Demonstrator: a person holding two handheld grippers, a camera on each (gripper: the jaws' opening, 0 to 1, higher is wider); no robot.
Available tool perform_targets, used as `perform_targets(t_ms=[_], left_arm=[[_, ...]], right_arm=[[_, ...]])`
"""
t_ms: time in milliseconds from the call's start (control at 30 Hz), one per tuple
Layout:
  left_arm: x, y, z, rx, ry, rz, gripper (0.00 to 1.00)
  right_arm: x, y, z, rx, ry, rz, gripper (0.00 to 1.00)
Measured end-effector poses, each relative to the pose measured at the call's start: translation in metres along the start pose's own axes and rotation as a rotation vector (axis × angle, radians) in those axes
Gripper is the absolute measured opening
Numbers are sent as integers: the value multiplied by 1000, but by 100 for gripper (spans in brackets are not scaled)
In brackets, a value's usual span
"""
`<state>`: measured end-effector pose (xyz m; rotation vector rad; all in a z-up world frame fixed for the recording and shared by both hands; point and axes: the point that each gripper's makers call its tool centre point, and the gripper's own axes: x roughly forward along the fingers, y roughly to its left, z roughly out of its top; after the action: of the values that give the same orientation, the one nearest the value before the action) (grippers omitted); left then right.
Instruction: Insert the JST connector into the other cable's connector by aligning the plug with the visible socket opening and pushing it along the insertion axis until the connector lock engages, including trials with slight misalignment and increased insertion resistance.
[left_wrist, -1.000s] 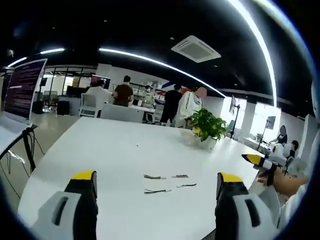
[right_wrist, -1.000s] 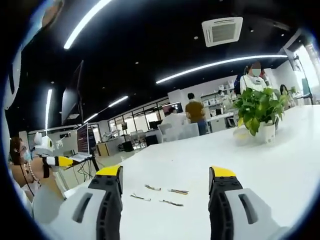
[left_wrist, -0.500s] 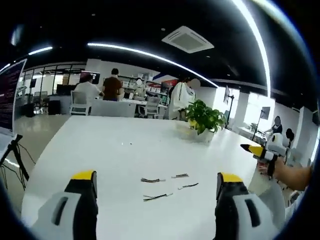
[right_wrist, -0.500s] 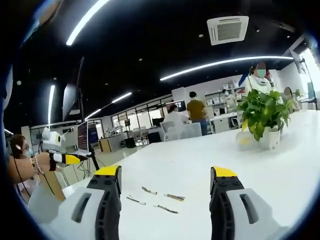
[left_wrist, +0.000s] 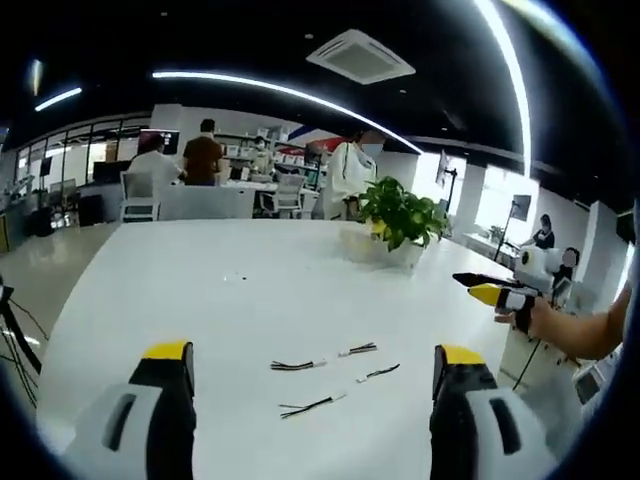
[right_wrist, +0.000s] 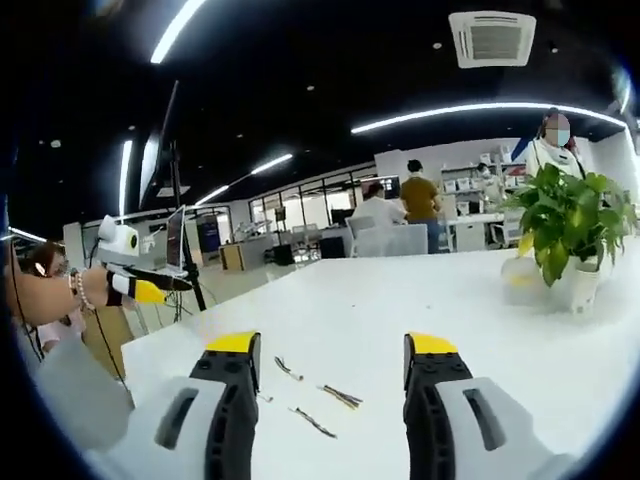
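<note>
You are holding both grippers above the white table (left_wrist: 200, 290), and neither has anything in it. Your left gripper (left_wrist: 312, 365) is standing with its jaws wide apart, and ahead of it, between the yellow tips, the short cables are lying loose on the tabletop: one cable (left_wrist: 298, 365) to the left of centre, a second cable (left_wrist: 358, 350) just beyond it to the right, a third cable (left_wrist: 380, 373) nearer the right jaw, and the longest cable (left_wrist: 312, 405) closest to you. Your right gripper (right_wrist: 330, 360) is also gaping wide, and the same cable group (right_wrist: 325, 400) is lying just ahead of it between its jaws. A potted plant (left_wrist: 400, 222) is sitting well beyond the cables.

You are judging the approach here; no plug or socket is picked up yet. Which cable carries which connector is too small to tell. Next, you will probably need to lower each gripper onto a separate cable near its connector end, closing on it so the plug and socket openings are facing each other.
</note>
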<state>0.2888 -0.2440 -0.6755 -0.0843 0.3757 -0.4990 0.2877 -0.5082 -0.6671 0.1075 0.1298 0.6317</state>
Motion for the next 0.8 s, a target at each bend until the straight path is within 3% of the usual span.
perform_targets(t_ms=[267, 433, 800], left_arm=[[14, 4, 9, 9, -14, -45, 99], [27, 13, 13, -13, -44, -57, 99], [59, 22, -1, 2, -16, -119, 98]], right_arm=[[10, 6, 1, -39, 14, 20, 55], [16, 3, -10, -67, 58, 10, 54], [40, -3, -25, -116, 120, 37, 52]])
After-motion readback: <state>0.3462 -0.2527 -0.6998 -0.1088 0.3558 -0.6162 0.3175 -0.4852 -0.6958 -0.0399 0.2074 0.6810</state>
